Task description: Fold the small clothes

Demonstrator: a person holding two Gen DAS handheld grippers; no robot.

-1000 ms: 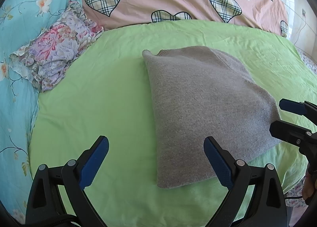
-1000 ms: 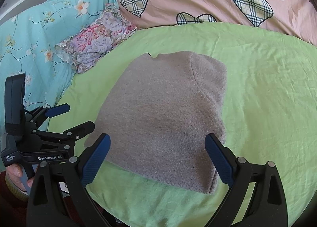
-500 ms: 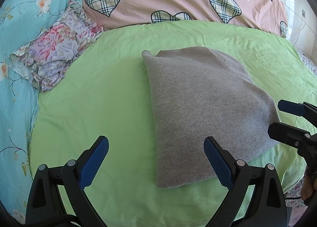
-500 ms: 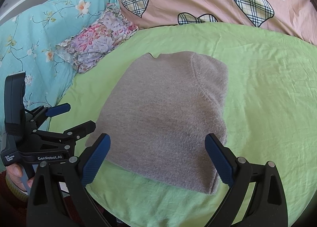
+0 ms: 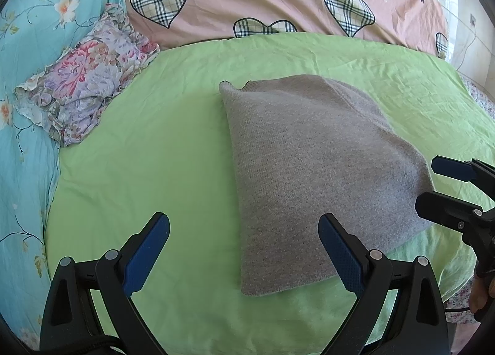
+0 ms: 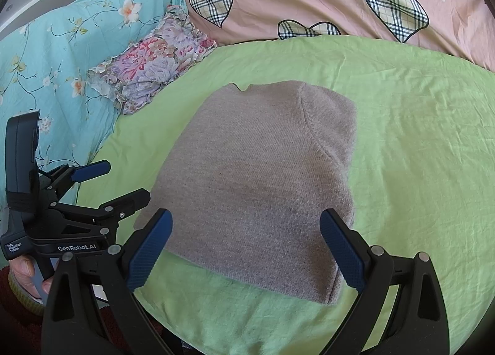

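Folded grey knit garment [image 5: 309, 169] is lying on green sheet [image 5: 154, 153], long axis running away from both tongs. Right gripper [image 6: 244, 246] is straddling its near hem, jaws wide, empty; left gripper [image 5: 244, 249] is hovering off its left edge, also wide w/ nothing held. Right's nearer.

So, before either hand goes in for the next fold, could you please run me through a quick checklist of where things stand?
1. Left tongs open and empty: ok, wide apart, holding nothing.
2. Right tongs open and empty: ok, same state.
3. Grey knit garment lying flat on the green sheet: ok, already folded over lengthwise along one side.
4. Near hem reachable: ok, it lies just ahead of both tongs.
5. Floral cloth out of the way: ok, apart from the garment, on the sheet's far left edge.
6. Layers underneath lying smooth: cannot tell, hidden.
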